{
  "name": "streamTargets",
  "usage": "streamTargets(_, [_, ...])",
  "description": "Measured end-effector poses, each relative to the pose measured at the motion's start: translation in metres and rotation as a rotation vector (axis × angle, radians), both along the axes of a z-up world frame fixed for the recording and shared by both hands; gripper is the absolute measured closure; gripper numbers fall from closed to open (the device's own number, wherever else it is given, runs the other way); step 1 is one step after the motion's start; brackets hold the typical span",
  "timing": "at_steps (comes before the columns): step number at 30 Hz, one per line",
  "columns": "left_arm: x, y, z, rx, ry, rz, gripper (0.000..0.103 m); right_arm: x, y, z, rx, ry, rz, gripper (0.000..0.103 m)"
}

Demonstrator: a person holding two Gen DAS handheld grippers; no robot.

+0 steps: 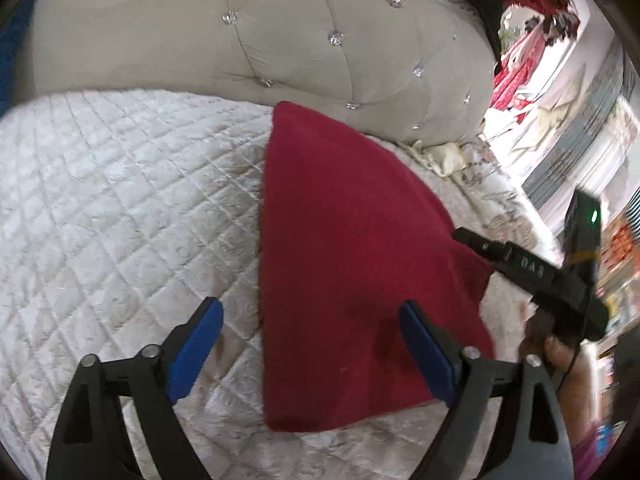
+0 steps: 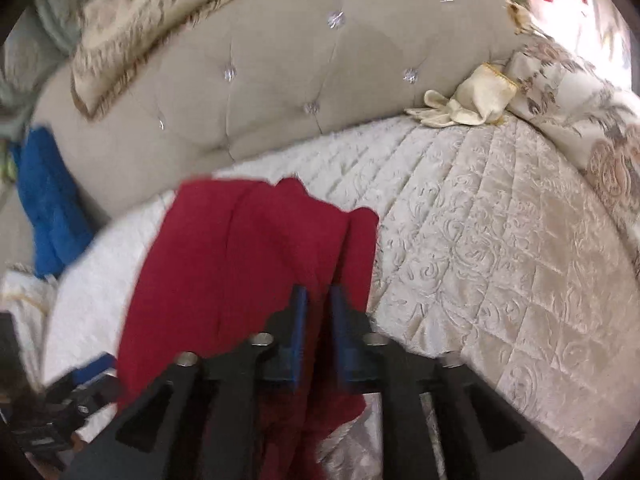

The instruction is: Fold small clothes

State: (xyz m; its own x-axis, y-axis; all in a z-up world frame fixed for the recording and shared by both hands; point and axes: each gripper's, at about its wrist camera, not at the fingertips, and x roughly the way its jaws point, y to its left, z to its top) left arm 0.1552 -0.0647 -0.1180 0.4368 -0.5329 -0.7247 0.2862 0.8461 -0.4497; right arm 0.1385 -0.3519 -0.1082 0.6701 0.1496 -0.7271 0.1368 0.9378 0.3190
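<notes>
Left wrist view: the left tongs (image 1: pixel 310 346) stand wide with nothing clamped; one blue pad hangs over the bare quilt (image 1: pixel 120 200), the other over the near part of the red cloth (image 1: pixel 340 260). The cloth lies ahead of the tongs as a tapering shape, its far tip near the headboard (image 1: pixel 240 40). To the right, the right tongs (image 1: pixel 476 242) sit at the cloth's right edge, with part of a hand (image 1: pixel 560 356) visible behind them. Risk: with only one side apparently gripped, a pull from the right would likely drag the whole cloth across the slick quilt and skew the fold; closing the left tongs here could also pinch the quilt along with the cloth. Writing: raised letters on the right tongs' finger appear to read "DAS", blurred; a green lamp glows on the black unit behind. Right wrist view: the right tongs (image 2: pixel 318 300) are narrow, with red cloth (image 2: pixel 240 248) running between the pads and bunched beneath them; motion blur leaves it unclear whether the pads press on it. The cloth fans out ahead and to the left of these tongs. Risk: a loose hold would let the edge slip out on a lift and undo the fold. No writing is legible in this view.
</notes>
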Motion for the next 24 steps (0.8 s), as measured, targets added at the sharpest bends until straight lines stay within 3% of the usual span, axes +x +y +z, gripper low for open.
streamTargets(1, [0.003,0.000,0.000,-0.024,0.018,-0.003,0.008,-0.001,-0.004,-0.001,0.017,0.003,-0.010,0.072])
streamTargets(2, [0.008,0.000,0.000,-0.044,0.038,-0.008,0.007,-0.001,-0.008,-0.002,0.035,0.010,-0.011,0.062])
streamTargets(5, [0.021,-0.005,-0.002,-0.044,0.052,-0.025,0.004,0.004,-0.020,-0.012,0.156,0.028,0.014,0.058])
streamTargets(7, [0.030,-0.011,-0.007,-0.035,0.056,-0.026,0.004,0.010,-0.029,-0.019,0.288,0.019,0.024,0.052])
streamTargets(10, [0.049,-0.025,-0.027,-0.064,0.143,-0.065,0.004,0.022,-0.035,-0.032,0.376,0.005,0.057,0.041])
streamTargets(12, [0.054,-0.034,-0.036,-0.048,0.160,-0.080,0.004,0.032,-0.031,-0.040,0.377,0.054,0.081,0.041])
streamTargets(15, [0.052,-0.046,-0.032,-0.003,0.103,-0.107,0.008,0.040,-0.017,-0.042,0.380,0.051,0.153,0.042])
streamTargets(20, [0.039,-0.048,-0.012,0.042,0.063,-0.092,0.037,0.039,0.013,-0.023,0.220,0.028,0.183,0.081])
streamTargets(24, [0.015,-0.035,0.016,0.045,0.075,-0.092,0.041,0.023,0.018,0.001,0.283,-0.002,0.235,0.086])
